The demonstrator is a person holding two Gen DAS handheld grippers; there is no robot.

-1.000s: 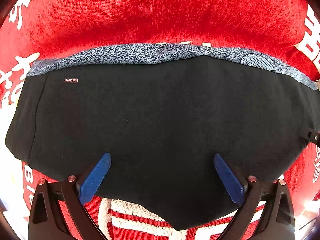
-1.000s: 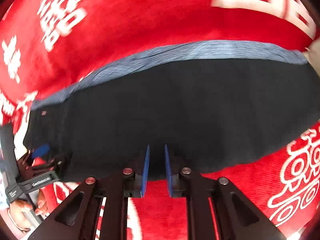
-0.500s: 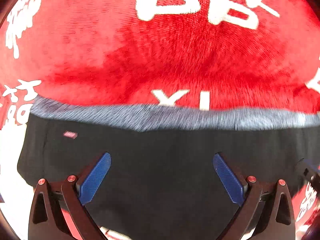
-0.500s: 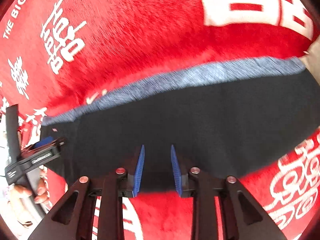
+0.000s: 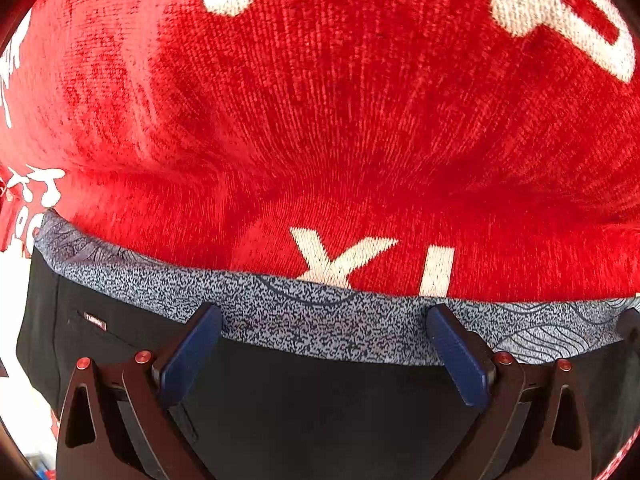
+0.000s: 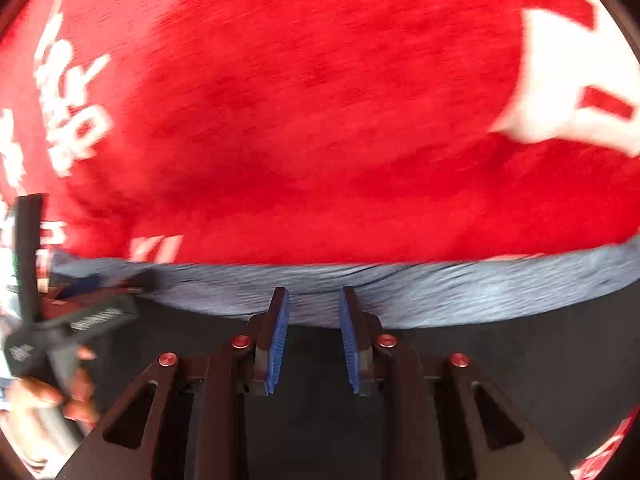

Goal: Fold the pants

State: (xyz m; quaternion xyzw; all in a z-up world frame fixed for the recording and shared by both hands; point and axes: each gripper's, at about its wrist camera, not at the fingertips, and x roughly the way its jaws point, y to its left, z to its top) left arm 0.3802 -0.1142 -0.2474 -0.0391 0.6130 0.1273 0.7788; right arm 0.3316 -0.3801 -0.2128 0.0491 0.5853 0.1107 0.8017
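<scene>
Black pants of a smooth, matte fabric are lying flat on a red pile blanket woven with large white characters. A band of speckled blue-grey knit, the waistband, is running across both views as a gently curved strip, printed with fine dark wave lines toward its right end. A small red woven label is sitting on the black cloth near the left edge.

The left gripper is pointing steeply down over the waistband, its ribbed blue pads standing wide apart with nothing pinched between them.

The right gripper is hovering over the same band, blurred; its jaws have just been opening and are standing narrowly apart, with no cloth between them. At the lower left of its view, a hand is gripping the other tool's handle.
</scene>
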